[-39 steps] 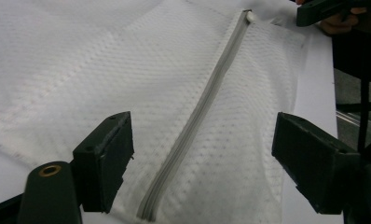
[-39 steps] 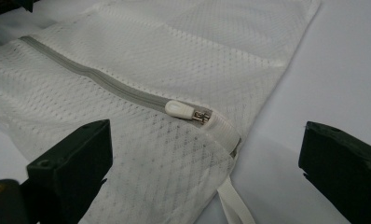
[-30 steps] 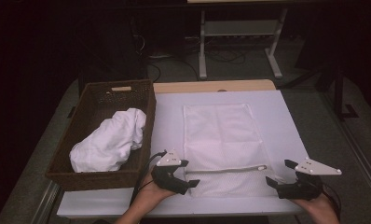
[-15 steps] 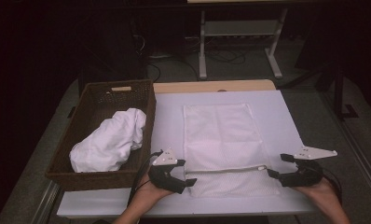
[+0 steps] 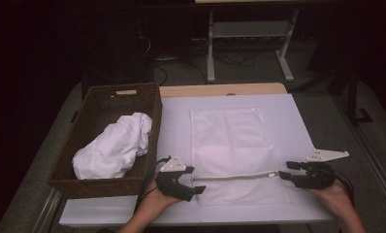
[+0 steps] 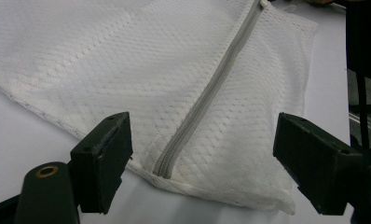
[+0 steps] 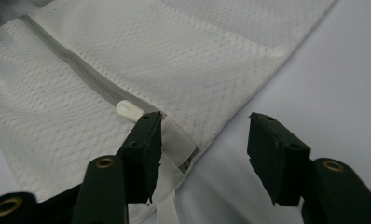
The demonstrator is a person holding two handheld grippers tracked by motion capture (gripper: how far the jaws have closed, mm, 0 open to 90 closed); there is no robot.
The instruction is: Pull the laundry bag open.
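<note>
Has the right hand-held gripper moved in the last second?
Yes. The right hand-held gripper has slid left across the table to the zipper end of the mesh bag. Its jaws have just been closing, gripping nothing yet.

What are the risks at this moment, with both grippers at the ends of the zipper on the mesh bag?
1. The right gripper, whose jaws have just been closing, stands with one jaw beside the small white zipper pull, not around it; it may pinch the mesh bag instead.
2. The left gripper is open over the zipper end; if it does not hold the bag, pulling may drag the whole bag.
</note>
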